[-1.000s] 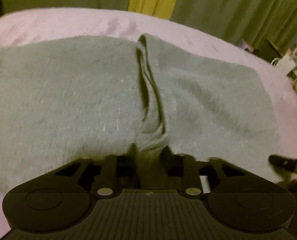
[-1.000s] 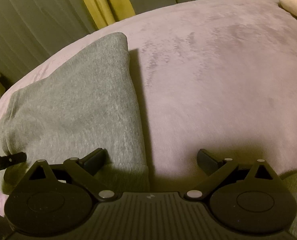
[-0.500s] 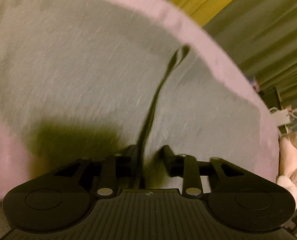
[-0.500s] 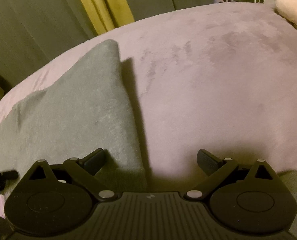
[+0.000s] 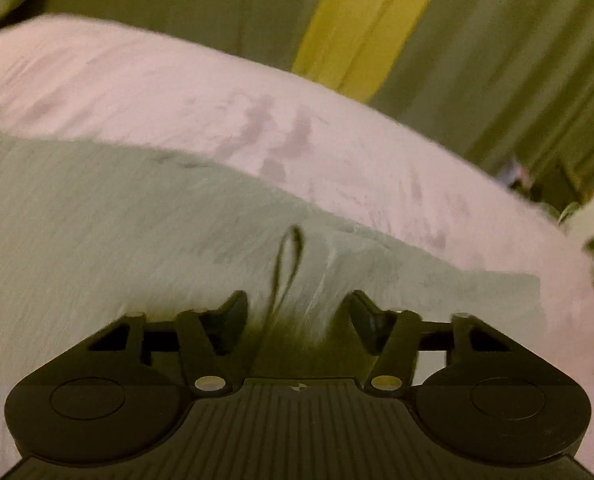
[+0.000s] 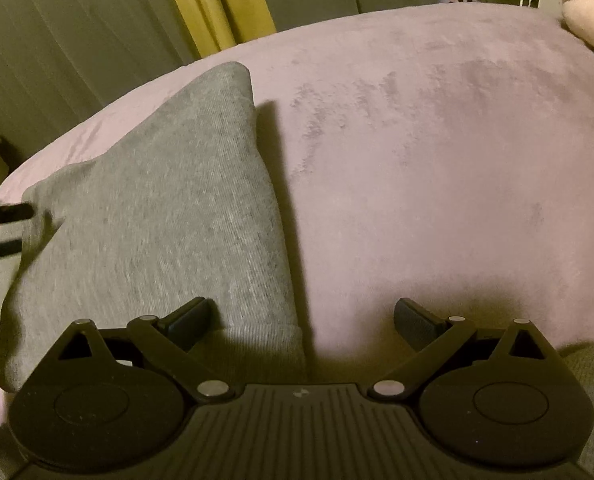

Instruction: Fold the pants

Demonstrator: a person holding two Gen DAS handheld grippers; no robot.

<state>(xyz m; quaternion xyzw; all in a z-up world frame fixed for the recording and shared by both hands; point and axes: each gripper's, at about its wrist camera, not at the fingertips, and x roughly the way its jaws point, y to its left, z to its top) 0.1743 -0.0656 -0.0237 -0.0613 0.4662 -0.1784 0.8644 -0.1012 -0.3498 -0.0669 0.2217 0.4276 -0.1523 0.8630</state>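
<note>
Pants location: the grey pants [image 6: 157,208] lie flat on the pink bed [image 6: 437,152], a folded edge running away from the camera, cuff end nearest the right hand-held gripper.
Left hand-held gripper [image 5: 297,316]: jaws closing, pads not yet pressing; a raised ridge of fabric [image 5: 287,264] stands between them.
Right hand-held gripper [image 6: 303,320]: released, jaws wide, straddling the cuff edge and bare bed.
Risk, partial grasp: the left jaws probably catch only the top layer of the ridge; the lower layers then drag and skew the fold.
Risk, misalignment: the view is motion-blurred, so closing mid-travel may bunch the cloth.
Surroundings: green and yellow curtains [image 6: 217,4] behind the bed; a pale pillow [image 6: 589,16] at the far right corner.
Obstructions: none on the bed near the pants.
</note>
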